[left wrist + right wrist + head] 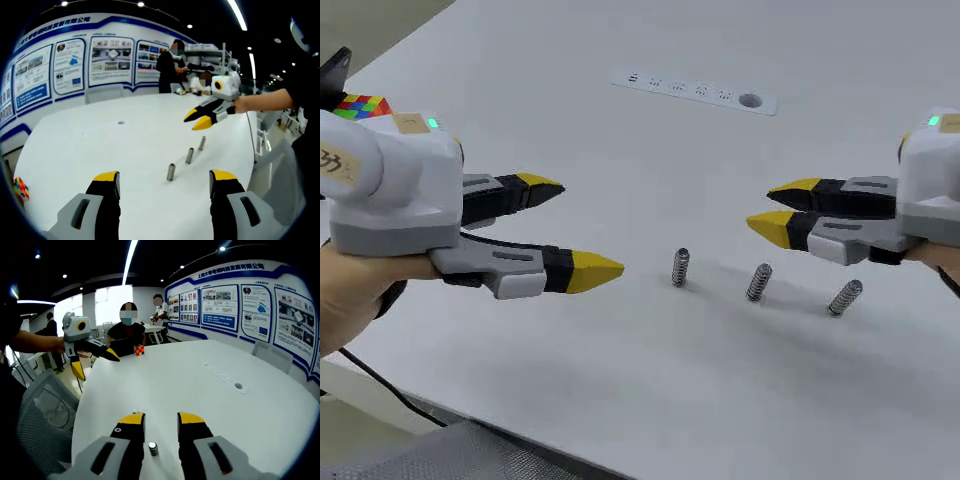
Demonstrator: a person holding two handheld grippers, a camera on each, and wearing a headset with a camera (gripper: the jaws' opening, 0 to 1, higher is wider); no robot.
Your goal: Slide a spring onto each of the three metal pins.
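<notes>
Three small metal springs stand in a row on the white table: one on the left [681, 267], one in the middle [759, 282], one on the right [844, 297]. Each shows a plain metal tip at its top. My left gripper [582, 228] hovers left of the row, jaws wide open and empty. In the left gripper view the springs [190, 155] stand ahead of the left gripper [164, 176]. My right gripper [767, 206] hangs above the middle spring, jaws open by a narrow gap with nothing held. One spring [153, 448] shows end-on below the right gripper [161, 419].
A socket strip [695, 90] is set into the table at the back. A colour cube [362, 105] lies at the far left. A mesh chair [450, 455] stands at the near table edge. People sit and stand beyond the table [127, 330].
</notes>
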